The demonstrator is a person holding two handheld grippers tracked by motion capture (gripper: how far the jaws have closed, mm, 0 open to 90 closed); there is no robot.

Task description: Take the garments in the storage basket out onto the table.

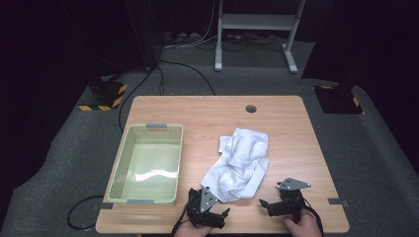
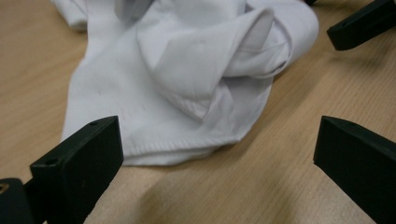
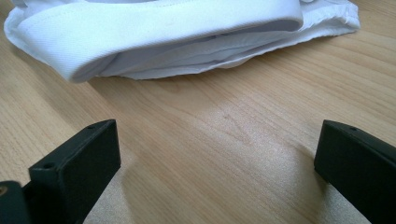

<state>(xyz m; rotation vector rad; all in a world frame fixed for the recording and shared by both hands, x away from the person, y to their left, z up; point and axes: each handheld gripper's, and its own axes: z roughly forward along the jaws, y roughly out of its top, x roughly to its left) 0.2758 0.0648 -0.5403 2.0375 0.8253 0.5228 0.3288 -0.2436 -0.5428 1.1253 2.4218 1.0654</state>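
A crumpled white garment (image 1: 239, 163) lies on the wooden table (image 1: 286, 123), right of centre. My left gripper (image 1: 210, 203) stands open at the garment's near left corner. In the left gripper view its jaws (image 2: 215, 154) are spread wide, with the garment's stitched hem (image 2: 187, 70) just ahead of them on the wood. My right gripper (image 1: 274, 198) is open too, near the front edge and right of the garment's near end. Its jaws (image 3: 217, 158) frame bare wood a short way from a folded white band of the garment (image 3: 163, 28). Neither gripper holds anything.
A pale green plastic basket (image 1: 118, 163) with nothing in it stands on the left half of the table. A round cable hole (image 1: 251, 108) sits near the far edge. One black jaw of the right gripper (image 2: 359, 25) shows beyond the garment in the left gripper view.
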